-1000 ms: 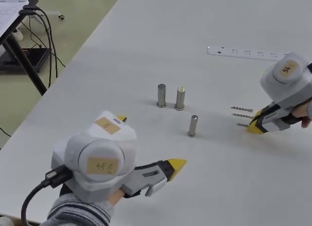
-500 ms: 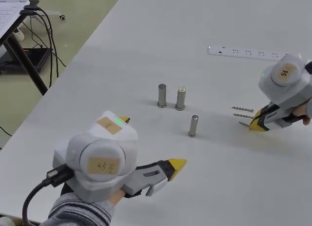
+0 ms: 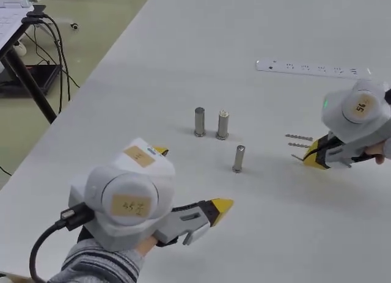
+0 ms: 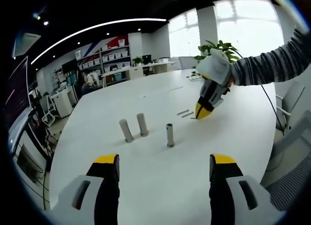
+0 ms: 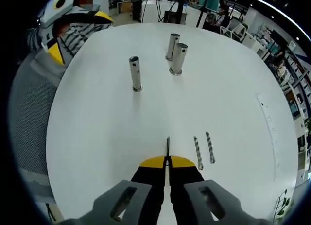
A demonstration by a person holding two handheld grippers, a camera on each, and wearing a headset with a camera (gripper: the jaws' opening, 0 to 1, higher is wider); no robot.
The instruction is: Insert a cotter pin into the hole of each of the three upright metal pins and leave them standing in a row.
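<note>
- We see the left gripper (image 3: 190, 178) low in the head view, near the table's near edge. Its jaws are spread wide with nothing between them. In the left gripper view, bare white table (image 3: 183, 44) lies between the two yellow tips.
- The right gripper (image 3: 314, 156) is at the right of the table with its tips down by the surface.
- Its jaws are pinched tight on a held cotter pin (image 5: 167, 146). The thin shaft sticks out past the yellow tips and points roughly toward the metal pins.
- We cannot tell whether the held cotter pin touches the table or is lifted off it.
- The first loose cotter pin (image 5: 198, 152) and second loose cotter pin (image 5: 210, 147) lie flat on the table just beside the right gripper's tips. They are roughly parallel and not touching.
- The left metal pin (image 3: 200, 121) and middle metal pin (image 3: 223, 124) stand upright close side by side near the table's centre.
- The lone metal pin (image 3: 239, 158) is also upright. It stands apart from that pair, nearer the person and toward the right gripper, so the three are not in a straight row.
- All three metal pins sit between the two grippers, well apart from both.
- A white power strip (image 3: 311, 68) lies flat on the far side of the table, beyond the right gripper.
- A striped sleeve (image 3: 91, 266) shows behind the left gripper.
</note>
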